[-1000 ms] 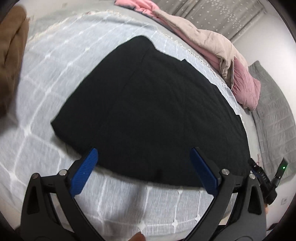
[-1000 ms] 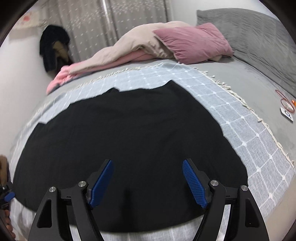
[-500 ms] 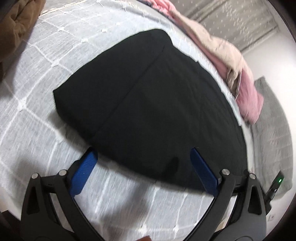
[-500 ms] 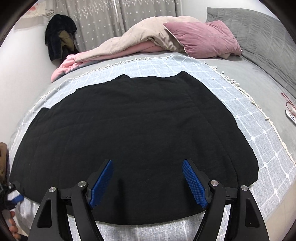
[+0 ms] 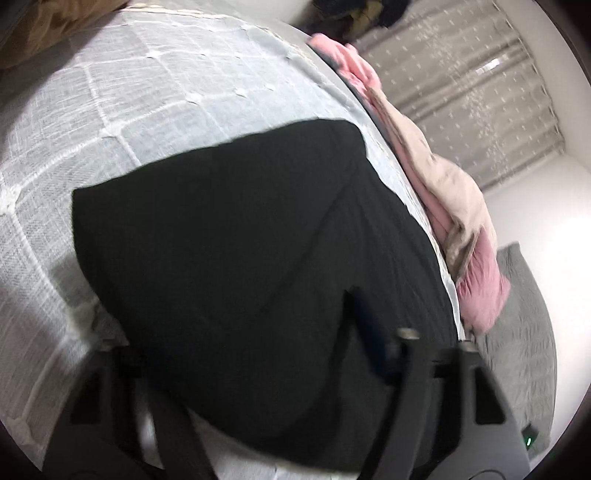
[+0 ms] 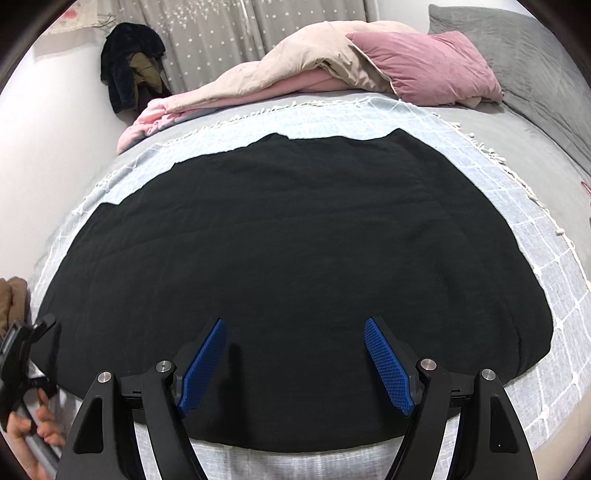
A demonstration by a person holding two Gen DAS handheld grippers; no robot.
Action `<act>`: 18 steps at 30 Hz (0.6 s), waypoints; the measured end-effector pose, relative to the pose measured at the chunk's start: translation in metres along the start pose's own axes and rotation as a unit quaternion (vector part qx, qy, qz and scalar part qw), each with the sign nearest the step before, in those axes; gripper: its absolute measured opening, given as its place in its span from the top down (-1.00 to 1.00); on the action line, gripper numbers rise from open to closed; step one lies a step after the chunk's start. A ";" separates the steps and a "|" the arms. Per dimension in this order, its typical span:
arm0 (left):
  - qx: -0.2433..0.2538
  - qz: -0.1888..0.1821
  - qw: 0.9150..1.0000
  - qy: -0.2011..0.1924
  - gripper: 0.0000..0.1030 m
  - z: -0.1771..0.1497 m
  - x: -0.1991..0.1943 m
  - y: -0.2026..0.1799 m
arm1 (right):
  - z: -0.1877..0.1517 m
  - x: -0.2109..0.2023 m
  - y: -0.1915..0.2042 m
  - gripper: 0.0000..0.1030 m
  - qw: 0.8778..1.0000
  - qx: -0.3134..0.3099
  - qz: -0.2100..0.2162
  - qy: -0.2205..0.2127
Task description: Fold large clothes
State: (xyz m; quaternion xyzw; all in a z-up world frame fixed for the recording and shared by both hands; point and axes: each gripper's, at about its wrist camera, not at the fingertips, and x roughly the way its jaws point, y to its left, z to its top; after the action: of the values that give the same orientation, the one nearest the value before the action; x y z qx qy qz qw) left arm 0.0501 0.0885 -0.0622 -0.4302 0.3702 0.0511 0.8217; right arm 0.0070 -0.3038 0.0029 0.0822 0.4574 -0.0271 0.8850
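Across the grid-patterned light blanket (image 6: pixel 546 258) on the bed lies the black garment (image 6: pixel 288 258), spread flat and covering most of the blanket's centre. Right wrist view: its long axis runs 9 to 3 o'clock, one end near 8 o'clock beside the left gripper (image 6: pixel 22 347), the other end rounding off near 4 o'clock. Far edge at 12 o'clock is uneven, with two small raised corners pointing toward the pillows. Near hem sits at 6 o'clock, under the right gripper (image 6: pixel 295 362).

Right gripper: blue pads (image 6: pixel 388 365) stand wide apart, nothing between them, hovering over the near hem.

Left gripper in its own view (image 5: pixel 258 354): frame heavily blurred. One blue pad (image 5: pixel 369 332) shows at 5 o'clock over the cloth; the other is lost against the black fabric. Cannot tell whether the jaws are parted or clamped on cloth. In this view the garment (image 5: pixel 240 240) stretches from 9 toward 4 o'clock.

Pink pillow (image 6: pixel 424 66) and beige-pink duvet (image 6: pixel 295 62) lie at 12–1 o'clock, beyond the blanket fringe. Dark jacket (image 6: pixel 129 66) hangs at 11 o'clock against the starred curtain (image 6: pixel 221 33).
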 end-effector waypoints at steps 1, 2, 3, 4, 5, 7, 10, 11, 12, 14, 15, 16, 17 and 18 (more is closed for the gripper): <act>-0.013 -0.006 1.000 0.001 0.05 0.002 0.001 0.002 | -0.001 0.002 0.002 -0.53 1.000 -0.001 0.002 0.003; -0.025 -0.017 1.000 0.007 0.31 0.005 0.003 0.003 | -0.001 0.003 0.004 -0.53 1.000 -0.003 0.005 0.005; -0.034 -0.027 0.999 0.011 0.37 0.006 0.004 0.003 | -0.002 0.004 0.006 -0.53 1.000 -0.005 0.006 0.006; -0.038 -0.030 0.999 0.007 0.42 0.006 -0.001 0.000 | -0.002 0.004 0.008 -0.53 1.000 -0.007 0.007 0.006; -0.034 -0.034 0.999 0.001 0.46 0.006 -0.006 -0.005 | -0.002 0.004 0.010 -0.53 1.000 -0.011 0.006 0.004; -0.012 -0.044 0.999 -0.016 0.50 0.006 -0.015 -0.019 | -0.002 0.004 0.013 -0.53 1.000 -0.014 0.016 -0.001; 0.029 -0.069 0.996 -0.038 0.51 0.007 -0.030 -0.044 | -0.003 0.005 0.017 -0.53 0.998 -0.010 0.062 0.004; 0.048 -0.079 0.995 -0.046 0.52 0.007 -0.036 -0.055 | -0.004 0.008 0.017 -0.53 0.997 -0.007 0.078 0.012; 0.070 -0.089 0.992 -0.056 0.52 0.005 -0.043 -0.067 | -0.004 0.014 0.017 -0.53 0.995 -0.005 0.093 0.025; 0.111 -0.105 0.986 -0.071 0.52 0.000 -0.054 -0.087 | -0.005 0.027 0.015 -0.54 0.992 0.001 0.111 0.052; 0.131 -0.113 0.982 -0.077 0.52 -0.003 -0.060 -0.096 | -0.005 0.032 0.014 -0.55 0.991 0.000 0.114 0.062; 0.166 -0.127 0.974 -0.086 0.52 -0.009 -0.067 -0.111 | -0.004 0.036 0.013 -0.56 0.991 -0.003 0.118 0.070; 0.192 -0.134 0.968 -0.092 0.52 -0.014 -0.072 -0.122 | -0.003 0.039 0.012 -0.56 0.989 -0.008 0.123 0.076; 0.214 -0.139 0.962 -0.097 0.52 -0.018 -0.076 -0.132 | -0.002 0.041 0.010 -0.57 0.988 -0.009 0.134 0.082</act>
State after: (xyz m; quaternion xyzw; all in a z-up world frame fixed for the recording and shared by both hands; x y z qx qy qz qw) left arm 0.0385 0.0104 0.0693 -0.2846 0.2274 -0.1030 0.9256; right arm 0.0307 -0.2930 -0.0303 0.1362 0.5132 0.1025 0.8412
